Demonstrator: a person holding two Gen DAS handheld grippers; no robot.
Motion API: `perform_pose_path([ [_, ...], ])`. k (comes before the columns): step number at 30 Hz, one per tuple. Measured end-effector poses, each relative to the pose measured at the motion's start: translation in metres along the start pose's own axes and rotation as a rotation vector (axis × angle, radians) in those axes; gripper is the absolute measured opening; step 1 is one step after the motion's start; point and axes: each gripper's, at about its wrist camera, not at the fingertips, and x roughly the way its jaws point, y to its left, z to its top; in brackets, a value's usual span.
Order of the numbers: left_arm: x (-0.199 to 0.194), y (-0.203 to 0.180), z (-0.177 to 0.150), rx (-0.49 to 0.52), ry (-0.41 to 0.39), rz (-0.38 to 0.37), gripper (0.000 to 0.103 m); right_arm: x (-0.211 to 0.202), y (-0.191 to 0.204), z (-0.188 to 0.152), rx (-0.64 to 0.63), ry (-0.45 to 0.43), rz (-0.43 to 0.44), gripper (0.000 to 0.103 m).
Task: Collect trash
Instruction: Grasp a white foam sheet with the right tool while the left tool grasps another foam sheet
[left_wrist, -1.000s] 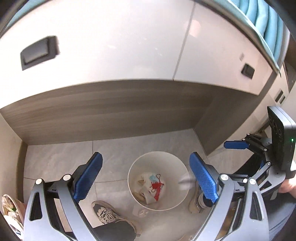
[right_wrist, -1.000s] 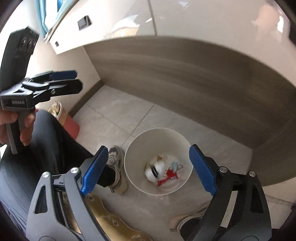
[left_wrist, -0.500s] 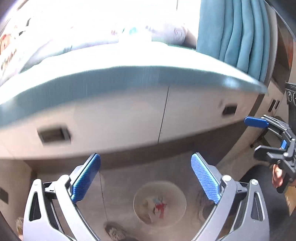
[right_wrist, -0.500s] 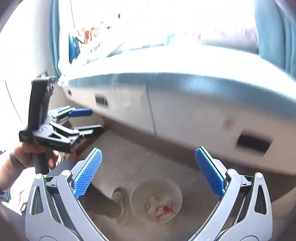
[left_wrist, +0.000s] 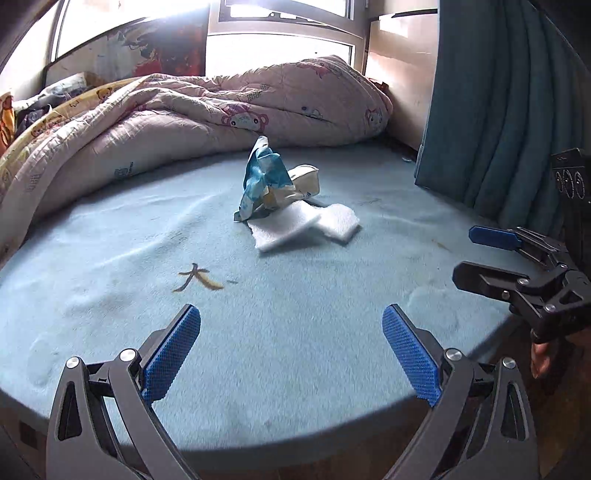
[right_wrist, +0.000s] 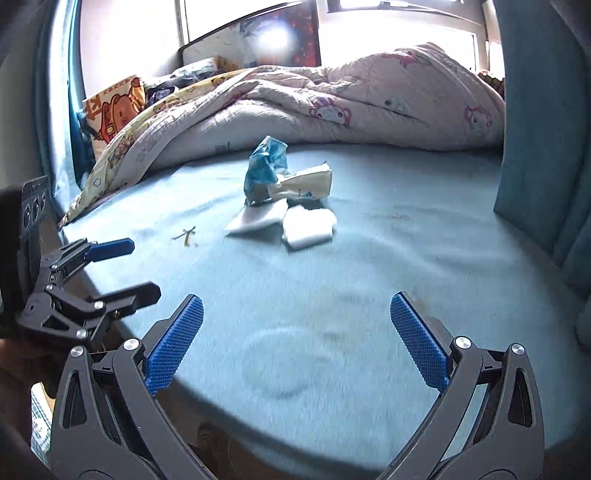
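Crinkled blue wrapper (left_wrist: 263, 177) and fluffy white pads (left_wrist: 306, 223) on fleecy sheet (left_wrist: 295, 332); both hand-held grippers spread, empty.

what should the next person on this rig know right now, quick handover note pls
Left gripper: open, empty, over the near edge of the bed.
Right gripper: open, empty, jaws just widened, also at the near edge.
Trash on the bed: crumpled blue wrapper with a cream packet against it, two white tissues just in front, and a small brown scrap nearer on the left.
Done: nothing here is picked up yet.
Left: grab all of these. No bin shows in either view now.
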Motion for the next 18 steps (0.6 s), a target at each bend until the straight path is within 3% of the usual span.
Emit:
perform_pose_path([
  [4,0.039,0.022,0.026,-0.079,0.082,-0.02,0.097,0.051,-0.008,0.038,-0.01,0.074,-0.007,0.098],
  [9,0.072,0.038,0.04,-0.097,0.134,-0.015,0.097,0.106,-0.012,0.054,-0.076,0.196,-0.066,0.095],
  [13,0.085,0.045,0.044,-0.113,0.169,-0.06,0.097,0.13,-0.013,0.058,-0.097,0.251,-0.045,0.086],
  [16,0.085,0.042,0.046,-0.096,0.171,-0.067,0.097,0.138,-0.011,0.063,-0.116,0.264,-0.038,0.085],
  [18,0.086,0.037,0.047,-0.075,0.175,-0.055,0.097,0.142,-0.009,0.063,-0.13,0.283,-0.03,0.076],
])
